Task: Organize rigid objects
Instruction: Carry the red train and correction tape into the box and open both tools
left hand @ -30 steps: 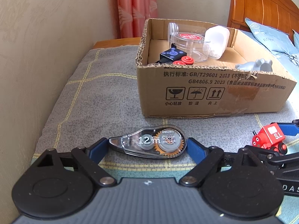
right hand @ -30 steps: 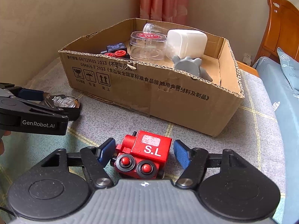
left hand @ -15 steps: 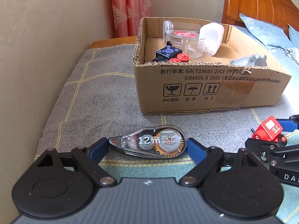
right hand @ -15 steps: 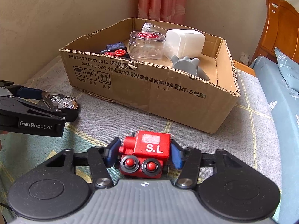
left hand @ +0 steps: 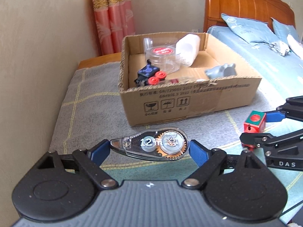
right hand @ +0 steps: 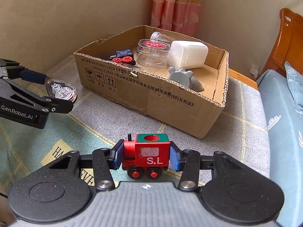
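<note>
My left gripper (left hand: 150,148) is shut on a clear correction tape dispenser (left hand: 151,146) and holds it above the blanket, short of the cardboard box (left hand: 189,102). It also shows in the right wrist view (right hand: 60,92). My right gripper (right hand: 145,155) is shut on a red toy train (right hand: 147,155) marked "S.L", lifted in front of the box (right hand: 151,94). The train also shows in the left wrist view (left hand: 253,122).
The box holds a black toy train (left hand: 149,73), clear plastic jars (left hand: 162,56), a white container (left hand: 187,49) and a grey figure (left hand: 221,71). A wall runs along the left. A wooden headboard (left hand: 246,5) and blue bedding (left hand: 265,56) lie to the right.
My right gripper closed on the red train and lifted it off the blanket. My left gripper rose with the tape dispenser, so the box interior shows more.
</note>
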